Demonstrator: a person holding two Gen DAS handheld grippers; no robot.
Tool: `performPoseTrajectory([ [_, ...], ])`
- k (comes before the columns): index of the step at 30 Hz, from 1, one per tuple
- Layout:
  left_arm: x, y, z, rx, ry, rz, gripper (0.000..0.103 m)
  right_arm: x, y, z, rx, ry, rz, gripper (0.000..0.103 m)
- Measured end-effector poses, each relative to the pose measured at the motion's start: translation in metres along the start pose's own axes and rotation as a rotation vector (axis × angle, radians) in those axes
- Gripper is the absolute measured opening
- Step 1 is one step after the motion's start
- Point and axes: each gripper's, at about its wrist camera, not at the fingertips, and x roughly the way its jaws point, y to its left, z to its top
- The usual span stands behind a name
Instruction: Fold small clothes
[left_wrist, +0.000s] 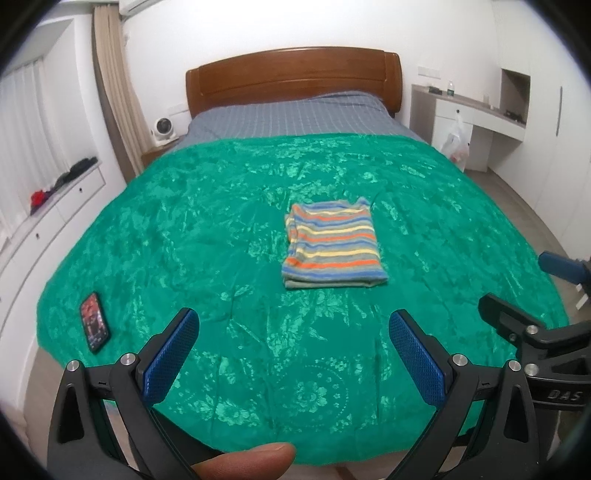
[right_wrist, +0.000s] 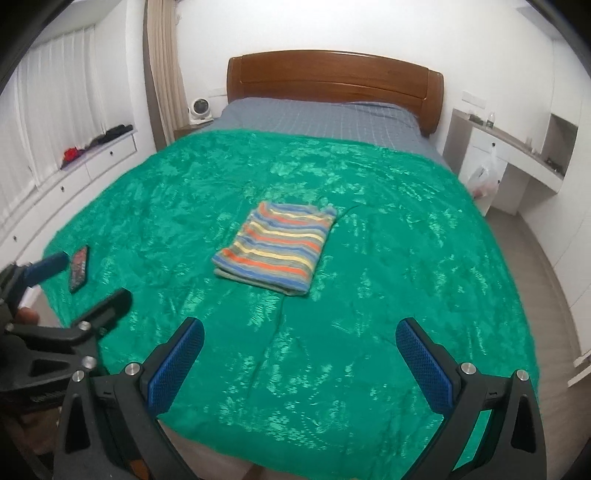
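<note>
A striped garment (left_wrist: 332, 245) in blue, orange, yellow and grey lies folded into a flat rectangle in the middle of the green bedspread (left_wrist: 221, 229). It also shows in the right wrist view (right_wrist: 277, 247). My left gripper (left_wrist: 293, 325) is open and empty, held back over the foot of the bed, well short of the garment. My right gripper (right_wrist: 300, 332) is open and empty too, also at the foot of the bed. Each gripper shows at the edge of the other's view.
A phone (left_wrist: 95, 322) lies on the bedspread near the left edge, also in the right wrist view (right_wrist: 79, 268). The wooden headboard (left_wrist: 295, 74) is at the far end. White drawers (left_wrist: 55, 206) run along the left, and a desk (left_wrist: 476, 110) with a hanging plastic bag stands on the right.
</note>
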Motion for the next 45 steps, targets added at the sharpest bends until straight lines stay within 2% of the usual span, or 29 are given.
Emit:
performPoseTrajectory([
  [10,0.005,0.000,-0.003,-0.001,0.005,0.043,0.103,0.004,-0.002,-0.003,-0.008,0.003,-0.024,0.102],
  [23,0.014,0.000,-0.002,-0.005,0.028,0.051,0.103,0.009,0.006,-0.007,-0.018,0.000,-0.050,0.102],
  [33,0.014,-0.006,-0.002,0.015,0.030,0.056,0.103,0.007,0.000,-0.006,-0.010,0.003,-0.108,0.102],
  [45,0.019,-0.006,-0.001,-0.008,0.047,0.043,0.103,0.008,-0.005,-0.006,-0.003,0.011,-0.120,0.102],
])
